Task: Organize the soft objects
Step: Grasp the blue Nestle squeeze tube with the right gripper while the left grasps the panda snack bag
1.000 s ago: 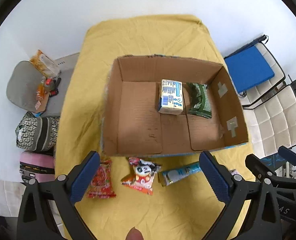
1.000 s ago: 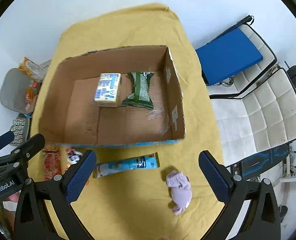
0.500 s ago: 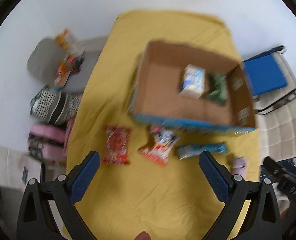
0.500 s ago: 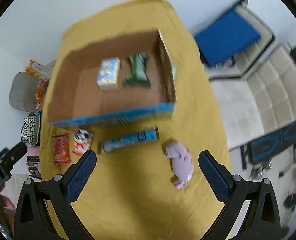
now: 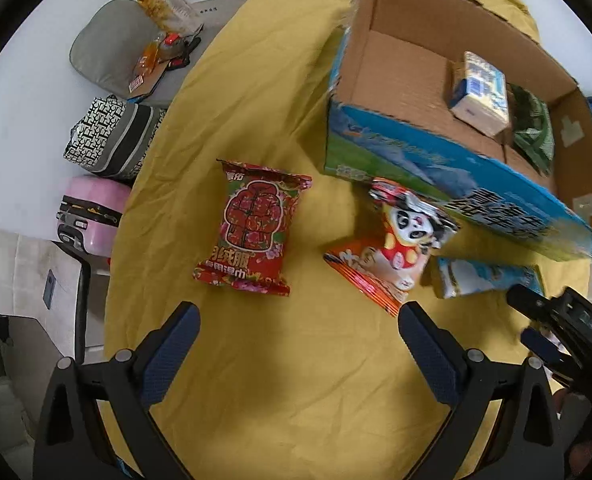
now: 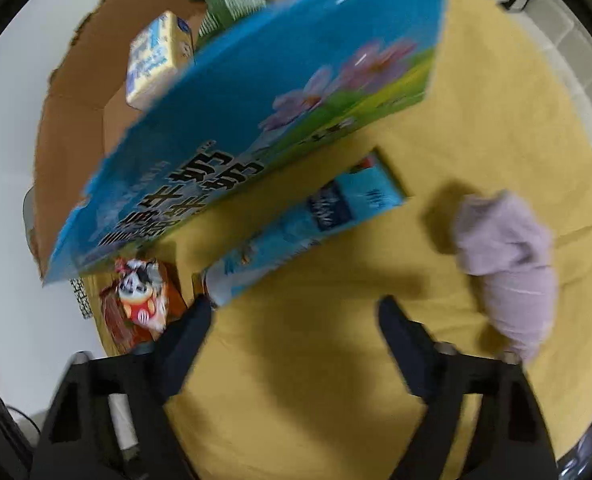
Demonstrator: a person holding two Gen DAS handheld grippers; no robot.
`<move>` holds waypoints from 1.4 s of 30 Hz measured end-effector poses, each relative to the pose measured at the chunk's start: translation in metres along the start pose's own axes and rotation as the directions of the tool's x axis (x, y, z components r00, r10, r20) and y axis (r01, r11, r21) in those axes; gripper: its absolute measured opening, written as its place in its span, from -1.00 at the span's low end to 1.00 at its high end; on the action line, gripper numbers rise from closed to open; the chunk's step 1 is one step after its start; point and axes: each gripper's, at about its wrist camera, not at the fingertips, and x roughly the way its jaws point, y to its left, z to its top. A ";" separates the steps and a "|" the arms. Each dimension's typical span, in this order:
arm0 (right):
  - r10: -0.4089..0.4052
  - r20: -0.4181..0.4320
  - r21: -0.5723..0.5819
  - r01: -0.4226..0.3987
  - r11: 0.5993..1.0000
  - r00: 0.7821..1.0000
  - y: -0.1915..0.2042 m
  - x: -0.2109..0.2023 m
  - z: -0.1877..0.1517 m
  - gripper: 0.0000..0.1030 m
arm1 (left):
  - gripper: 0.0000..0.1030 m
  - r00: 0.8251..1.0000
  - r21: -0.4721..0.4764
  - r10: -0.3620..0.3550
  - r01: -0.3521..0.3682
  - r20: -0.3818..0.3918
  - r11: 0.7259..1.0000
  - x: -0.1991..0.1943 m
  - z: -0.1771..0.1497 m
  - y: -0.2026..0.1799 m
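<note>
Left wrist: cardboard box (image 5: 380, 60) holds tissue pack (image 5: 481, 94), green packet (image 5: 533, 136).

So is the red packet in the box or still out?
Out. The red packet lies flat on the yellow cloth, left of the cardboard box.

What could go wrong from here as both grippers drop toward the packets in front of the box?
1. The panda packet and the blue tube lie against the cardboard box wall; a finger could snag it.
2. The right gripper, open, sits between tube and purple cloth; its target is unclear, and the view is blurred.
3. The left gripper may collide with the right gripper.
</note>
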 end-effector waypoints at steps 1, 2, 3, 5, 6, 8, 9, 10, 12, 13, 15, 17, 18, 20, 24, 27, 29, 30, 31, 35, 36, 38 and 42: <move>0.009 -0.011 0.022 -0.009 1.000 1.000 0.001 0.009 0.002 0.41 | 0.97 1.000 -0.001 0.003 -0.003 -0.004 1.000 0.003 0.001 0.001; 0.022 -0.018 0.042 -0.022 0.999 1.000 0.002 0.016 0.003 0.40 | 0.97 1.000 -0.002 0.006 -0.006 -0.007 1.000 0.006 0.002 0.001; 0.035 -0.020 0.068 -0.034 0.997 0.999 0.002 0.023 0.005 0.37 | 0.97 1.000 -0.003 0.007 -0.007 -0.008 1.000 0.007 0.004 0.002; 0.060 -0.007 0.100 -0.059 0.993 0.998 0.005 0.030 0.006 0.37 | 0.97 1.000 -0.006 0.008 -0.008 -0.012 1.000 0.011 0.005 0.004; 0.066 0.005 0.106 -0.066 0.992 0.998 0.007 0.033 0.006 0.37 | 0.97 1.000 -0.006 0.009 -0.009 -0.013 1.000 0.013 0.006 0.004; 0.069 0.031 0.112 -0.072 0.991 0.997 0.012 0.037 0.006 0.36 | 0.97 1.000 -0.003 0.008 -0.008 -0.022 1.000 0.018 0.008 0.007; 0.060 0.051 0.116 -0.065 0.991 0.997 0.015 0.038 0.005 0.36 | 0.97 1.000 -0.001 0.008 -0.009 -0.024 1.000 0.019 0.008 0.006; 0.051 0.060 0.115 -0.057 0.992 0.997 0.018 0.038 0.003 0.34 | 0.97 1.000 0.005 0.009 -0.009 -0.029 1.000 0.022 0.008 0.005; 0.044 0.064 0.108 -0.051 0.993 0.997 0.021 0.042 0.000 0.13 | 0.97 0.999 0.016 0.002 -0.001 -0.040 1.000 0.026 0.009 0.003; 0.042 0.067 0.107 -0.049 0.993 0.997 0.022 0.043 -0.002 0.04 | 0.97 0.999 0.018 -0.001 0.002 -0.042 1.000 0.027 0.008 0.002; 0.049 0.068 0.108 -0.056 0.993 0.996 0.020 0.044 -0.005 -0.03 | 0.97 0.998 0.017 -0.011 0.012 -0.061 1.000 0.033 0.007 0.001; 0.074 0.071 0.129 -0.083 0.988 0.995 0.016 0.045 -0.007 -0.04 | 0.97 0.997 0.012 -0.020 0.021 -0.079 1.000 0.038 0.007 0.000; 0.080 0.078 0.143 -0.091 0.986 0.994 0.012 0.046 -0.010 -0.04 | 0.97 0.996 0.011 -0.021 0.022 -0.084 1.000 0.039 0.006 -0.001; 0.085 0.087 0.168 -0.099 0.981 0.993 0.009 0.047 -0.016 -0.04 | 0.97 0.997 0.019 -0.017 0.018 -0.082 1.000 0.039 0.005 -0.003; 0.100 0.110 0.208 -0.122 0.970 0.989 0.003 0.055 -0.027 -0.03 | 0.97 0.997 0.038 -0.001 0.004 -0.078 0.999 0.039 0.005 -0.008; 0.087 0.114 0.213 -0.110 0.971 0.990 0.005 0.053 -0.022 -0.03 | 0.97 0.997 0.034 0.001 0.002 -0.072 0.999 0.038 0.005 -0.007; 0.074 0.117 0.206 -0.097 0.974 0.990 0.010 0.055 -0.022 -0.03 | 0.97 0.998 0.035 0.004 -0.002 -0.067 0.999 0.037 0.006 -0.008; 0.063 0.118 0.200 -0.086 0.976 0.991 0.014 0.056 -0.023 -0.06 | 0.97 0.998 0.035 0.006 -0.004 -0.065 0.999 0.036 0.006 -0.009; 0.048 0.116 0.192 -0.069 0.979 0.992 0.017 0.058 -0.025 -0.15 | 0.97 0.998 0.034 0.004 -0.001 -0.066 0.999 0.036 0.005 -0.008; 0.069 0.099 0.192 -0.087 0.978 0.993 0.023 0.069 -0.037 -0.36 | 0.97 0.998 0.033 0.000 0.002 -0.070 0.999 0.035 0.004 -0.008; 0.120 0.094 0.229 -0.139 0.963 0.988 0.020 0.075 -0.040 -0.36 | 0.97 0.997 0.032 -0.001 0.003 -0.072 0.999 0.036 0.003 -0.007; 0.174 0.100 0.283 -0.195 0.939 0.980 0.018 0.082 -0.042 -0.36 | 0.97 0.997 0.028 0.001 0.001 -0.077 1.000 0.038 0.003 -0.005; 0.159 0.088 0.245 -0.176 0.953 0.983 0.028 0.084 -0.041 -0.53 | 0.97 0.996 0.021 -0.004 0.006 -0.088 1.000 0.040 0.002 -0.003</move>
